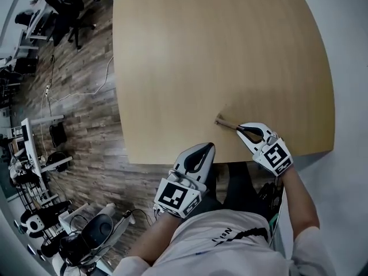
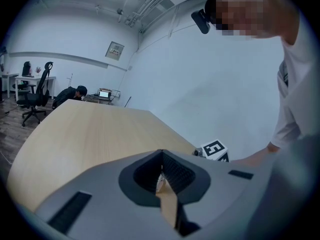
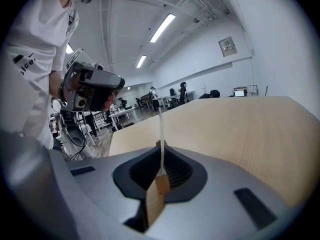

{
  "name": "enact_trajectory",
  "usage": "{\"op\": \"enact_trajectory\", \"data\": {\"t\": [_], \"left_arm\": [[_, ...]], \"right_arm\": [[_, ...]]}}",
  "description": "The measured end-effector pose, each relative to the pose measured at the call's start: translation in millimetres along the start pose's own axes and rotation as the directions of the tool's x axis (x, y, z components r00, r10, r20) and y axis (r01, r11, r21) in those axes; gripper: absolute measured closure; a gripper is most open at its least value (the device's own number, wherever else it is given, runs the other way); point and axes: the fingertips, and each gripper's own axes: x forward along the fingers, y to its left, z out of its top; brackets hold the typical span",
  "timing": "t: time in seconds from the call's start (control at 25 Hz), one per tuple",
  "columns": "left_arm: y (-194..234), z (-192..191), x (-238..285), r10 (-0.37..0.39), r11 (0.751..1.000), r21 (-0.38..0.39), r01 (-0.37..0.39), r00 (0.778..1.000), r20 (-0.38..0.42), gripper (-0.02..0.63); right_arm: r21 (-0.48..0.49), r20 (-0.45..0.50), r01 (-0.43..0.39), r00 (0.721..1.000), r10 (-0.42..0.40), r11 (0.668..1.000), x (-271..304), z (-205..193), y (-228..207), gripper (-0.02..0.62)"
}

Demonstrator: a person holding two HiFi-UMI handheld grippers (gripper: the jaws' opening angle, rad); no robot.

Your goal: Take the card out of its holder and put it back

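Filling most of the head view, a broad pale wooden table (image 1: 218, 56) curves from upper left to right. At bottom centre a person in a white shirt (image 1: 230, 240) stands at its near edge, holding both tools. The left gripper (image 1: 202, 150) hovers over the table's near edge, lower centre, jaws pressed together. The right gripper (image 1: 244, 129), just right of it, pinches a thin pale card (image 1: 226, 123), seen edge-on and pointing out low over the tabletop.
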Motion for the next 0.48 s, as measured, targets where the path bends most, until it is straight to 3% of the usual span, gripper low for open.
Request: {"op": "enact_trajectory", "data": {"t": [0.32,0.48], "left_arm": [[1,-1,-19,0.001,1.000,0.005,-0.001,1.000,0.026,0.592],[-2,5,-31,-0.005,1.000,0.010,0.004,0.998,0.057,0.592]], "right_arm": [[-0.035,0.042,0.022,0.999,-0.020,0.999,-12,27,5,0.569],[-0.074,0.046,0.080,0.996,-0.077,0.994,-23,61,6,0.569]]}}
